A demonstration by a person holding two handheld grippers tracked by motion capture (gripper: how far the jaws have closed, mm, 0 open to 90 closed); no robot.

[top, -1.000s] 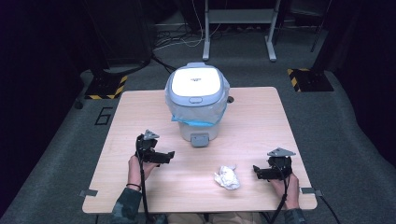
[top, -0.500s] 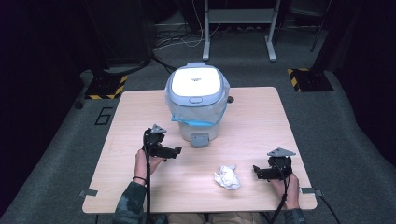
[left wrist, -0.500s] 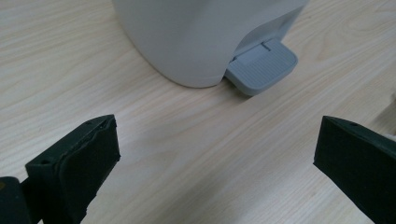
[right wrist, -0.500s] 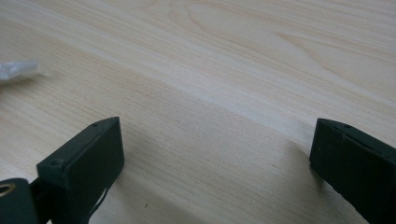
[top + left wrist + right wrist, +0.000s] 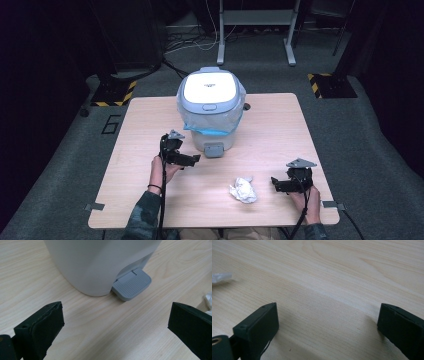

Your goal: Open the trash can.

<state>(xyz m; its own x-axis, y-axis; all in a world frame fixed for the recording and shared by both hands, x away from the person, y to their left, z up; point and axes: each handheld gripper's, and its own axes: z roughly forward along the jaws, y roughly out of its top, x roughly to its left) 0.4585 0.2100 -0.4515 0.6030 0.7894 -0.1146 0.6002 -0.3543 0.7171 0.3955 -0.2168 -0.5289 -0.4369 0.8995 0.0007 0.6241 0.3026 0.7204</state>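
A small white pedal bin (image 5: 212, 107) with a shut lid and a blue-edged liner stands at the table's middle back. Its grey foot pedal (image 5: 214, 149) (image 5: 132, 285) sticks out at the front. My left gripper (image 5: 194, 159) (image 5: 115, 327) hovers just left of the pedal, open, jaws wide and empty, pointing at the bin's base (image 5: 100, 267). A crumpled white paper ball (image 5: 243, 190) lies on the table in front of the bin. My right gripper (image 5: 274, 183) (image 5: 327, 327) rests to the right of the paper, open and empty, a scrap of the paper (image 5: 220, 277) at the far left of its view.
The light wooden table (image 5: 280, 130) has bare room on both sides of the bin. Dark floor surrounds it, with a metal stand (image 5: 255, 20) and cables behind and yellow-black marked bases (image 5: 330, 82) on either side.
My left gripper has moved right and forward, from the table's left side up to the bin's pedal. The right gripper and the paper ball have stayed put.
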